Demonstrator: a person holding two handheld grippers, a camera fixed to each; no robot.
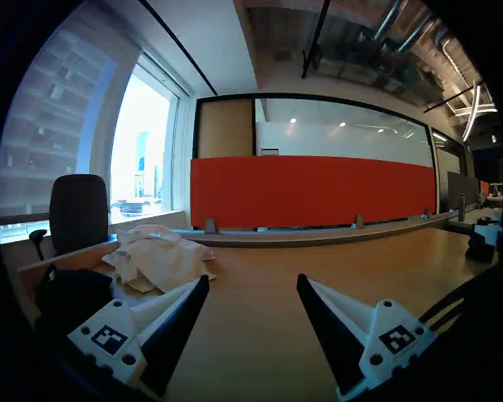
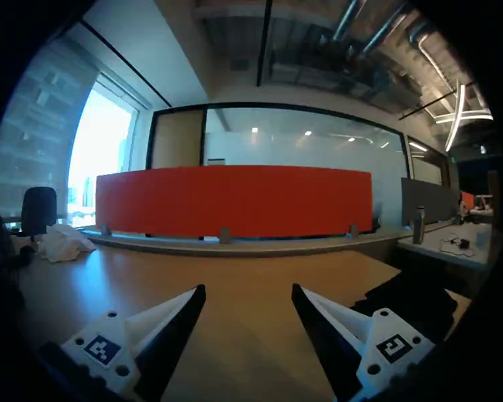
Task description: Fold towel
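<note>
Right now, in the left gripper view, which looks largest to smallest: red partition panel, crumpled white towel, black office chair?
1. Red partition panel, largest.
2. Crumpled white towel and black office chair look alike; the towel is nearer, so unranked.

The counter [image 1: 265,321] is looking like smooth light wood, giving off a soft sheen. The towel [image 1: 161,258] is reading as soft matt cloth, pale and rumpled. The fingers [image 1: 156,309] are looking like matt white plastic with black inner faces. The red divider [image 1: 312,191] is coming across flat and matt, maybe fabric, can't tell. The glass [image 1: 345,134] above it is catching glossy reflections, and the ceiling pipes [image 1: 392,23] are looking like dull metal.
</note>
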